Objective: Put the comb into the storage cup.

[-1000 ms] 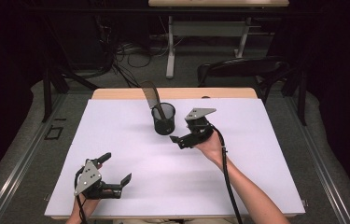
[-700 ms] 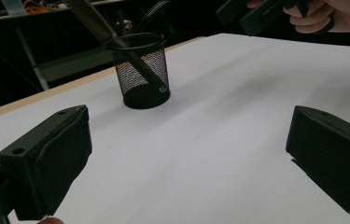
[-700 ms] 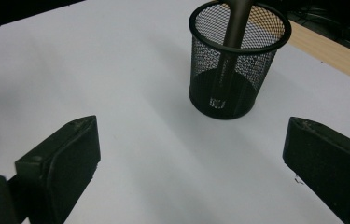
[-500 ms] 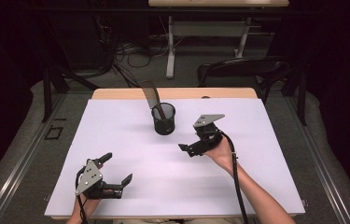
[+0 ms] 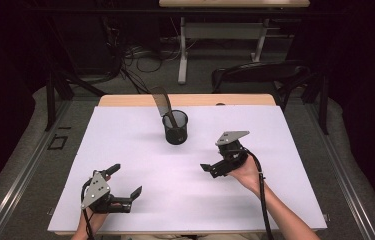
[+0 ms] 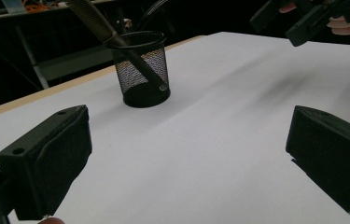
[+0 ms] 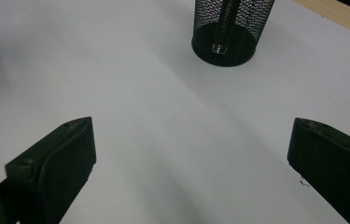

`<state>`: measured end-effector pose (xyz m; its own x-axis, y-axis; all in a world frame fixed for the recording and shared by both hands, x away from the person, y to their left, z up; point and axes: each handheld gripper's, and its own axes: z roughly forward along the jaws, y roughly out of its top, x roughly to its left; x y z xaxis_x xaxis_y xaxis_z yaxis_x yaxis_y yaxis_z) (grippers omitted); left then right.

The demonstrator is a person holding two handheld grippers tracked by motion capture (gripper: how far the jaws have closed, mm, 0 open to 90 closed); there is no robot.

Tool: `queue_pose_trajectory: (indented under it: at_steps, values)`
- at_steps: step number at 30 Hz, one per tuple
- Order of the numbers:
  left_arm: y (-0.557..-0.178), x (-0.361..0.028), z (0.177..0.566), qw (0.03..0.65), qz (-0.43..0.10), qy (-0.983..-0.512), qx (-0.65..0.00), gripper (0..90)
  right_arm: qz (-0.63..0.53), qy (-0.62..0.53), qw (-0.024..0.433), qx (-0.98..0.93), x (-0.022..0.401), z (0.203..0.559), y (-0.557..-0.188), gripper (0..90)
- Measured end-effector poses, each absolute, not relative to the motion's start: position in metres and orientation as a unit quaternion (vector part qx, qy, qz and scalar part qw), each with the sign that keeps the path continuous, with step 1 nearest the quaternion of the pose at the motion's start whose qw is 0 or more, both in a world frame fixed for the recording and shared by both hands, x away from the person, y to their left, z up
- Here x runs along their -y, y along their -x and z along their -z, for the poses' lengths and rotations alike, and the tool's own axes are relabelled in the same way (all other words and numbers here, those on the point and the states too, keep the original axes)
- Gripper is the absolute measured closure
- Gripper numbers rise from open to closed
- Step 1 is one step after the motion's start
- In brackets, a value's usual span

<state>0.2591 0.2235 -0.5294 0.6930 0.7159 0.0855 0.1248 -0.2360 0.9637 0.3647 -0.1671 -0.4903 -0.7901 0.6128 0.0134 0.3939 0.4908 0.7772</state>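
The right gripper (image 5: 215,169), jaws apart and empty, is being drawn back from the mesh cup (image 5: 175,127). The comb (image 5: 163,104) is being left leaning inside, so the placing looks done; the left gripper (image 5: 125,186) is being held open low on the bench (image 5: 295,150).

White-covered wooden table (image 5: 125,150) sitting on grey floor (image 5: 25,150); black chair (image 5: 255,75), white desk frame (image 5: 220,30) standing behind.
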Motion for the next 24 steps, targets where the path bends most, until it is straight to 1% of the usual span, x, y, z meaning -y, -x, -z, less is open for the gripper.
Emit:
queue_pose_trajectory:
  at_steps: [16, 24]
  values:
    - [-0.259, -0.222, 0.53, 0.548, -0.268, -0.74, -0.285, 0.3, -0.405, -0.309, 0.137, -0.849, 0.195, 0.5, -0.338, 0.3]
    - [-0.259, -0.221, 0.53, 0.547, -0.268, -0.74, -0.285, 0.3, -0.409, -0.313, 0.149, -0.844, 0.207, 0.501, -0.324, 0.3]
